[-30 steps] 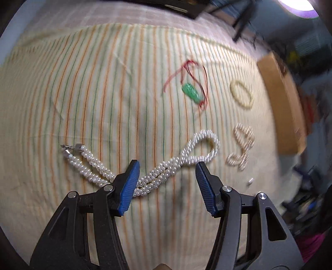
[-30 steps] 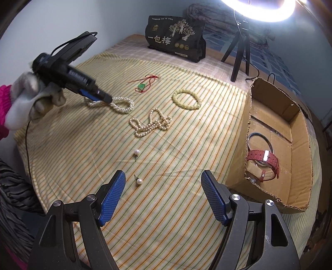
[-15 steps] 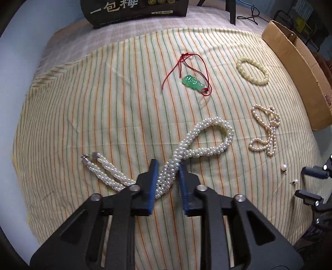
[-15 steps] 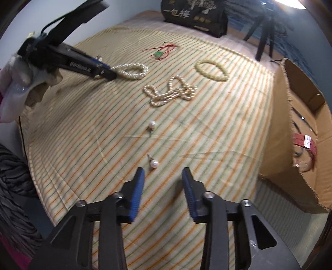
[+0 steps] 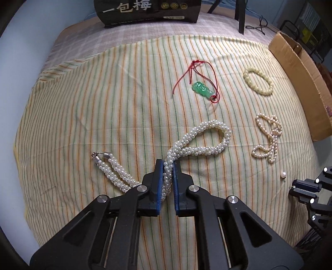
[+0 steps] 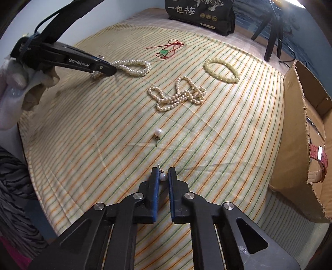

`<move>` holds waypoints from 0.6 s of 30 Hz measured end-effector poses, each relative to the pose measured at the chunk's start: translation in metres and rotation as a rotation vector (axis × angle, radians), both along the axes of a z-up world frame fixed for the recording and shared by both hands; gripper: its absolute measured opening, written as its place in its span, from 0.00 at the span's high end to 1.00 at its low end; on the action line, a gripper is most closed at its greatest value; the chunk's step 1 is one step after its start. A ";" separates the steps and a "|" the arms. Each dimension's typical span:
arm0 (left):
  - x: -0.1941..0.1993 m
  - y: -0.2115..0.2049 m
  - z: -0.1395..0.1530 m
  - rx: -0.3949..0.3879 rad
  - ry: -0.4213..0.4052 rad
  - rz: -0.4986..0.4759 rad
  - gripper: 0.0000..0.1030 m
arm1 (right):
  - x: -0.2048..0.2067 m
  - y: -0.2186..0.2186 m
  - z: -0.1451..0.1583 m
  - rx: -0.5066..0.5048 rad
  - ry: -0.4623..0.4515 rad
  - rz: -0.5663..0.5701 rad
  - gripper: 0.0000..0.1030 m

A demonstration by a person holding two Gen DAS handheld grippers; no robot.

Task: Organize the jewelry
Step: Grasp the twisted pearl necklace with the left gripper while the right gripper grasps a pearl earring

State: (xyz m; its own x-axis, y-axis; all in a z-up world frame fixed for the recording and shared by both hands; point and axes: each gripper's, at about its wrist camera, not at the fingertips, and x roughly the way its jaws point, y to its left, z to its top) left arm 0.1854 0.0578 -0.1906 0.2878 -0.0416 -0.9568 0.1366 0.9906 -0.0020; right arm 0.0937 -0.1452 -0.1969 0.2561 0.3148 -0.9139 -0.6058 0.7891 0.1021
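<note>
My left gripper (image 5: 167, 166) points down at the striped cloth. Its jaws are closing, and the blue pads press on the twisted white pearl necklace (image 5: 207, 141) near its middle; the loop and the clasp end lie on the cloth to either side. In the right wrist view that same left gripper (image 6: 113, 70) sits at the necklace (image 6: 132, 66). The jaws of my right gripper (image 6: 164, 172) are closing too, pinching a small pearl earring (image 6: 163, 177) near the tips. A second pearl earring (image 6: 158, 132) lies loose just beyond.
A thin pearl strand (image 6: 178, 96), a yellow bead bracelet (image 6: 207, 66) and a green pendant on red cord (image 6: 164, 52) lie on the cloth. An open cardboard box (image 6: 294, 124) holding a red watch (image 6: 317, 155) stands at the right. A black bag (image 6: 201, 12) stands at the back.
Both grippers went from wide open to shut. The left closed on the twisted necklace. The right sank to the cloth and closed on the near earring.
</note>
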 end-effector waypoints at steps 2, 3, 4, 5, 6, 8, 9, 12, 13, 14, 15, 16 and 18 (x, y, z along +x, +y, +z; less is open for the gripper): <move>-0.001 0.007 0.007 -0.013 -0.012 0.016 0.93 | -0.002 -0.001 0.002 0.007 -0.004 -0.003 0.93; -0.003 0.009 0.010 -0.019 -0.018 0.021 0.93 | -0.002 -0.001 0.004 0.011 -0.009 -0.004 0.93; -0.004 0.011 0.013 -0.024 -0.026 0.026 0.93 | -0.004 -0.002 0.007 0.015 -0.017 -0.006 0.93; -0.005 0.013 0.017 -0.033 -0.034 0.034 0.94 | -0.005 -0.003 0.011 0.021 -0.026 -0.008 0.93; -0.006 0.015 0.021 -0.045 -0.040 0.041 0.94 | -0.005 -0.004 0.014 0.026 -0.033 -0.011 0.93; -0.009 0.019 0.029 -0.070 -0.051 0.058 0.94 | -0.006 -0.006 0.022 0.043 -0.049 -0.021 0.94; -0.011 0.021 0.034 -0.082 -0.058 0.062 0.94 | -0.006 -0.008 0.027 0.053 -0.059 -0.028 0.94; -0.020 0.025 0.047 -0.121 -0.084 0.081 0.94 | -0.008 -0.012 0.039 0.077 -0.082 -0.043 0.93; -0.022 0.027 0.052 -0.143 -0.092 0.086 0.94 | -0.009 -0.015 0.042 0.084 -0.088 -0.046 0.94; -0.025 0.029 0.059 -0.162 -0.103 0.091 0.94 | -0.009 -0.017 0.046 0.092 -0.094 -0.050 0.93; -0.025 0.025 0.061 -0.175 -0.111 0.095 0.94 | -0.009 -0.019 0.049 0.098 -0.098 -0.053 0.93; -0.026 0.024 0.069 -0.192 -0.124 0.096 0.94 | -0.009 -0.021 0.053 0.106 -0.105 -0.057 0.94; -0.031 0.024 0.080 -0.215 -0.147 0.101 0.94 | -0.011 -0.026 0.061 0.121 -0.120 -0.069 0.94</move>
